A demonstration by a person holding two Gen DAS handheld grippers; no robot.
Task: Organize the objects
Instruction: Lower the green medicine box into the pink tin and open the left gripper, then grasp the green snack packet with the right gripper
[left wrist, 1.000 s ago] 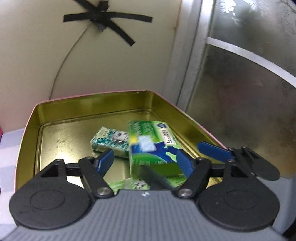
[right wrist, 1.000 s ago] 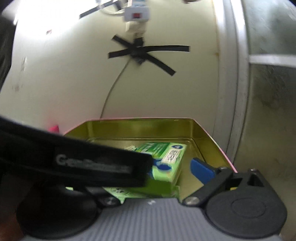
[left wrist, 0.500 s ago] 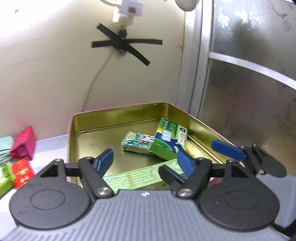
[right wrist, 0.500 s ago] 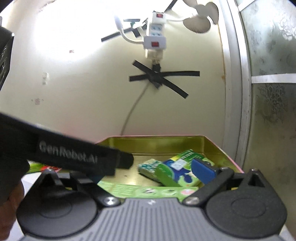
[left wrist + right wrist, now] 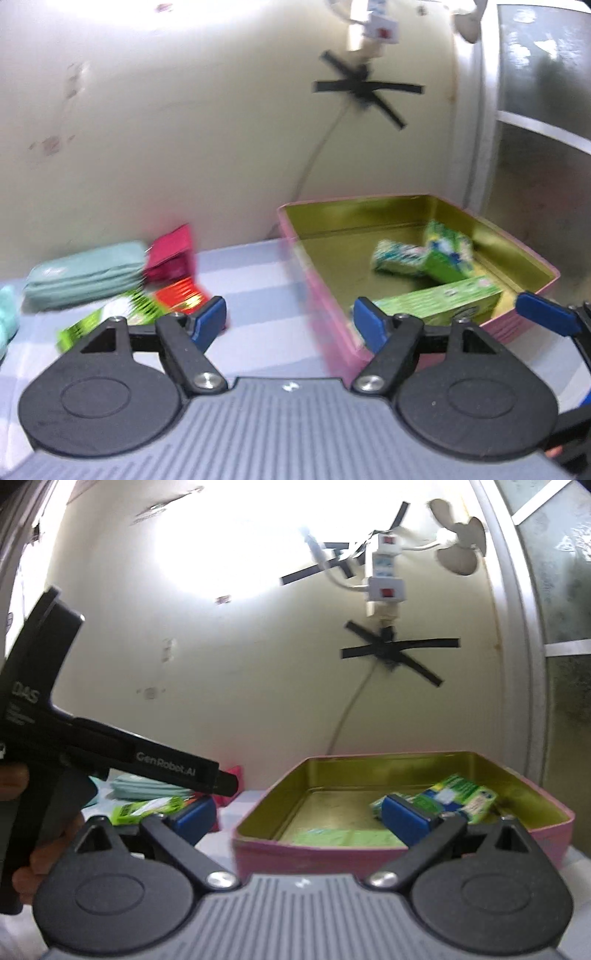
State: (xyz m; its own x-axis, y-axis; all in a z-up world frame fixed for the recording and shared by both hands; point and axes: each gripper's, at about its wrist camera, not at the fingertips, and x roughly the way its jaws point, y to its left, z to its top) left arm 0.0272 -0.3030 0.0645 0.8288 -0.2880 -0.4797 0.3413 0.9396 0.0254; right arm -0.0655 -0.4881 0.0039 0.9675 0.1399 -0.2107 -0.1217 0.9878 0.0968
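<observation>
Holding nothing: left gripper (image 5: 288, 325) and right gripper (image 5: 299, 818), jaws parted and empty, both short of the pink tin (image 5: 532, 258). Tin contents: three green cartons (image 5: 439, 302), presumably already sorted. Unsorted, left of tin: teal pouch (image 5: 81, 275), magenta packet (image 5: 171, 251), red packet (image 5: 181, 295), green carton (image 5: 107, 319). Legible: "GenRobot.AI", on the left tool's body.

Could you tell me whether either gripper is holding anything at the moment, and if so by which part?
Nothing is held. The left gripper and the right gripper are both open, with nothing between their fingers; the green boxes lie in the tin.
</observation>
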